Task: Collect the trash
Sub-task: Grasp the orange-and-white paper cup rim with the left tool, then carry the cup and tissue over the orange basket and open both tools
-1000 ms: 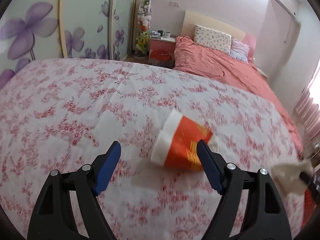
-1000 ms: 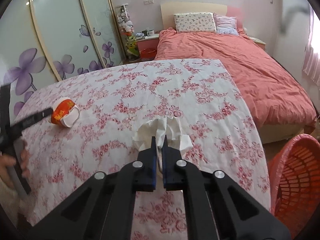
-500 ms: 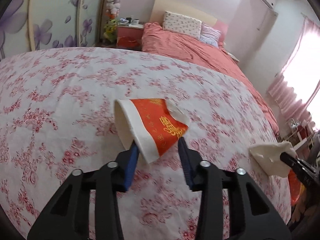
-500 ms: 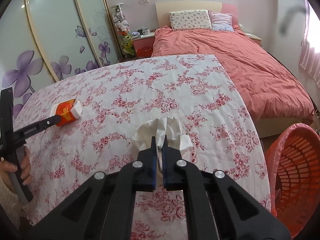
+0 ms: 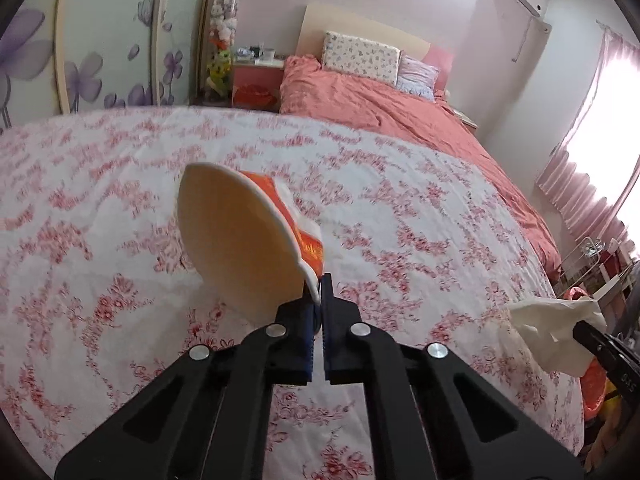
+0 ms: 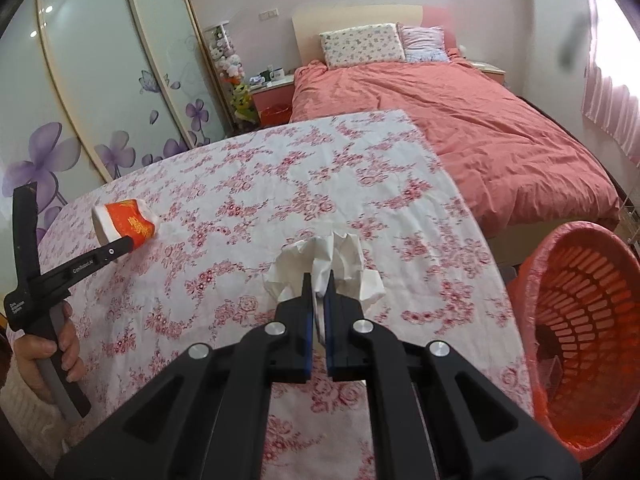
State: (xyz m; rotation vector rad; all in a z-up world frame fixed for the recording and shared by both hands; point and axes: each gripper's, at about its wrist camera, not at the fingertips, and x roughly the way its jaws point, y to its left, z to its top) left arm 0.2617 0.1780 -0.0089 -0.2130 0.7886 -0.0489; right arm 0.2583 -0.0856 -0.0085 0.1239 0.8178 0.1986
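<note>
Surface: floral pink-and-white tablecloth (image 6: 248, 184)
Left gripper (image 5: 321, 286): I've just pinched shut on squashed red-and-white paper cup (image 5: 240, 240) rim
Right gripper (image 6: 318, 284): clamps crumpled white tissue (image 6: 324, 260)

A big table (image 6: 400, 184) wears a white cloth (image 6: 248, 184) with little red flowers. The cloth lies flat.

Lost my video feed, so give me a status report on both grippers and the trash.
Left gripper shut on crushed red-and-white paper cup. Right gripper shut on crumpled white tissue. Orange plastic basket open at table's right edge, nothing in the way.
</note>
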